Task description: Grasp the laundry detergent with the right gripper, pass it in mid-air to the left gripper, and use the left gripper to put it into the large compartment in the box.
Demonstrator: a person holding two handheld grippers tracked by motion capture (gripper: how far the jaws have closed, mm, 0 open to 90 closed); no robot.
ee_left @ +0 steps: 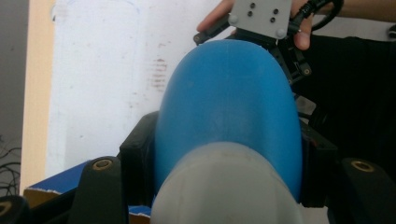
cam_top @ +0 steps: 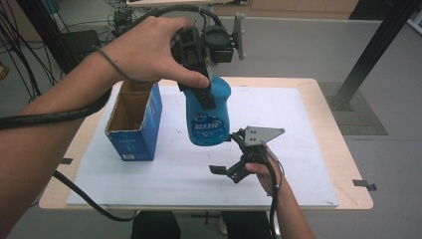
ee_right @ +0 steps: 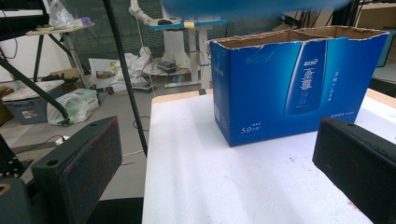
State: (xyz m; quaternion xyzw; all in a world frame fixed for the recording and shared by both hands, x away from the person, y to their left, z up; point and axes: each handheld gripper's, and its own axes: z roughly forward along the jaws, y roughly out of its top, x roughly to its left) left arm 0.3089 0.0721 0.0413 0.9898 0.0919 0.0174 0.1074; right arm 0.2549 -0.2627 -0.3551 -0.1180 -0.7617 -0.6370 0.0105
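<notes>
Up above the white mat, a glossy blue plastic bottle [cam_top: 209,117] with a pale cap hangs in the air, clamped between the fingers of the left gripper [cam_top: 199,74], just right of the open-topped blue cardboard box [cam_top: 135,122]. Near the counter's [cam_top: 328,144] front, the right gripper [cam_top: 239,162] rests low, its fingers spread wide and empty.
</notes>
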